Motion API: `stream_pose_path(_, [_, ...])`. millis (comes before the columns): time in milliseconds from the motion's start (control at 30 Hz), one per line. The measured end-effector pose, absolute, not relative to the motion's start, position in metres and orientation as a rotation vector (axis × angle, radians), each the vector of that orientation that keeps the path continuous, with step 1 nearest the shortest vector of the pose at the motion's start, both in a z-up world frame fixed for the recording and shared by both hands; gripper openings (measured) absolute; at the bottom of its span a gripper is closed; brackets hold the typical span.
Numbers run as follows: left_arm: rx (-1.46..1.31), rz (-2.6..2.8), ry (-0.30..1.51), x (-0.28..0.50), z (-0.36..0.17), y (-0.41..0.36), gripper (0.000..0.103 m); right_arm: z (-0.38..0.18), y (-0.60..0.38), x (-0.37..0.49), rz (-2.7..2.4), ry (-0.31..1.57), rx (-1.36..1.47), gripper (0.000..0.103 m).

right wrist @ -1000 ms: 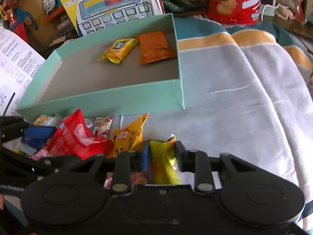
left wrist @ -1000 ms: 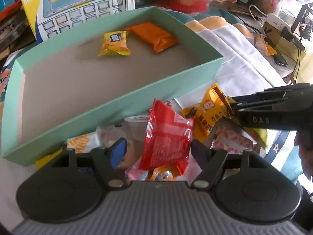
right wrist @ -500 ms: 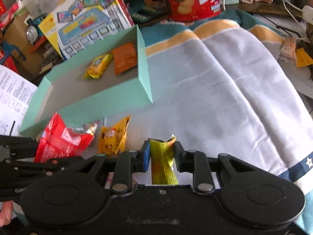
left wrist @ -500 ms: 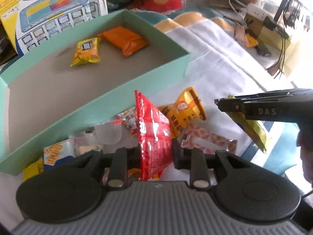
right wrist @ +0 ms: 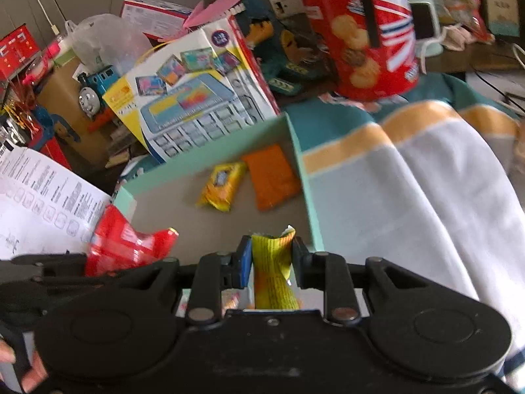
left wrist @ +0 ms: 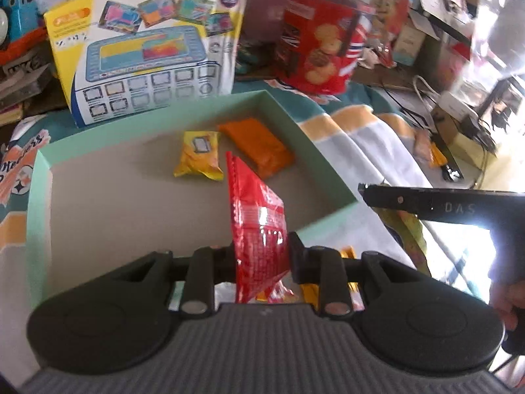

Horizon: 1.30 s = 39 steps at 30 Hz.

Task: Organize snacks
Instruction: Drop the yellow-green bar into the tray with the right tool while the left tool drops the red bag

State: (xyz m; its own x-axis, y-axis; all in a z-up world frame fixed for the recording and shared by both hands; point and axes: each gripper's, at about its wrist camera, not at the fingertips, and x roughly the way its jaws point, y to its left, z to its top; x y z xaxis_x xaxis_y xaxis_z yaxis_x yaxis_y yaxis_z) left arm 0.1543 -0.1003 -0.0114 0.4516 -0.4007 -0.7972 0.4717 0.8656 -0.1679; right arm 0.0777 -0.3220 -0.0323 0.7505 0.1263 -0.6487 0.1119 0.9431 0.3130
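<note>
**Both grippers carrying snack packets above mint box**

Left wrist view: left gripper (left wrist: 261, 254) pinches a red snack packet (left wrist: 257, 226) w/ both fingers tight on its sides; packet stands upright, held above the near part of the mint green box (left wrist: 39, 197). Inside box, at far right corner: yellow packet (left wrist: 198, 159) just beside orange packet (left wrist: 257, 147). Right gripper (left wrist: 426, 202) enters from right, near the box's right corner, a yellow-green packet (left wrist: 407, 229) hanging below it. Cookie tin (left wrist: 320, 55) & toy box (left wrist: 147, 55) stand behind.

Right wrist view: right gripper (right wrist: 269, 259) clamped on yellow-green packet, which pokes up between the fingers, above box's near right corner. Red packet at left, above box's near left edge. Striped cloth (right wrist: 410, 180) lies right of box.
</note>
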Motion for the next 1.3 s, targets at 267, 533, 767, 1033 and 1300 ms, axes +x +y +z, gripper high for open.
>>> stream_pose_path(267, [0.013, -0.542, 1.031, 0.207, -0.04, -0.118, 0.026, -0.033, -0.315, 0.164, -0.024, 0.728, 0.394, 0.025])
stream_pose_path(533, [-0.032, -0.563, 1.092, 0.233, -0.072, -0.134, 0.026, -0.06, -0.312, 0.21, -0.053, 0.808, 0.35, 0.025])
stream_pose_path(767, [-0.102, -0.611, 1.147, 0.244, -0.092, -0.148, 0.037, -0.061, -0.312, 0.214, -0.041, 0.778, 0.318, 0.039])
stream_pose_path(1033, [-0.107, -0.563, 1.142, 0.238, -0.093, -0.145, 0.082, -0.05, -0.316, 0.194, -0.024, 0.737, 0.325, 0.086])
stream_pose_path(1300, [-0.069, -0.527, 1.062, 0.214, -0.065, -0.124, 0.097, -0.039, -0.31, 0.163, -0.029, 0.724, 0.297, 0.103])
